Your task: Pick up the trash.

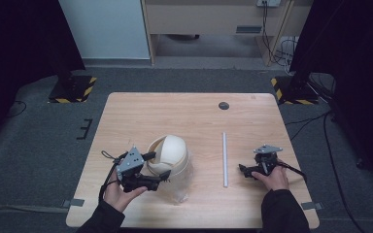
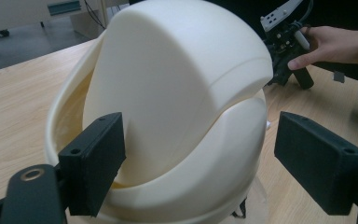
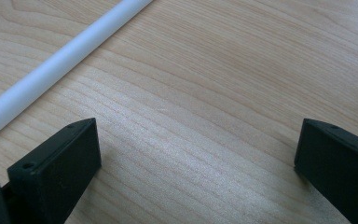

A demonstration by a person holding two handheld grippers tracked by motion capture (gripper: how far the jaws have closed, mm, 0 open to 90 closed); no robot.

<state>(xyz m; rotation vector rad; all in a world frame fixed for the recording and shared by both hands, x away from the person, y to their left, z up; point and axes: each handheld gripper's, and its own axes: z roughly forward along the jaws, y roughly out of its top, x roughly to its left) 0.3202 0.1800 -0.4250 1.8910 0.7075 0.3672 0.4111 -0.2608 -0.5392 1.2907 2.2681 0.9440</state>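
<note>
one cream swing-lid bin (image 1: 167, 156), one white rod (image 1: 225, 159), two tongs.

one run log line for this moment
left gripper: open, jaws flanking cream domed swing-lid bin | right gripper: open, low over wooden table | white plastic rod: flat, untouched

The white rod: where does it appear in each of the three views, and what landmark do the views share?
High view: the white rod lies right of centre, between the bin and the right gripper.
Left gripper view: I cannot find it.
Right gripper view: it crosses the upper left corner.
Shared landmark: the wooden table.
</note>
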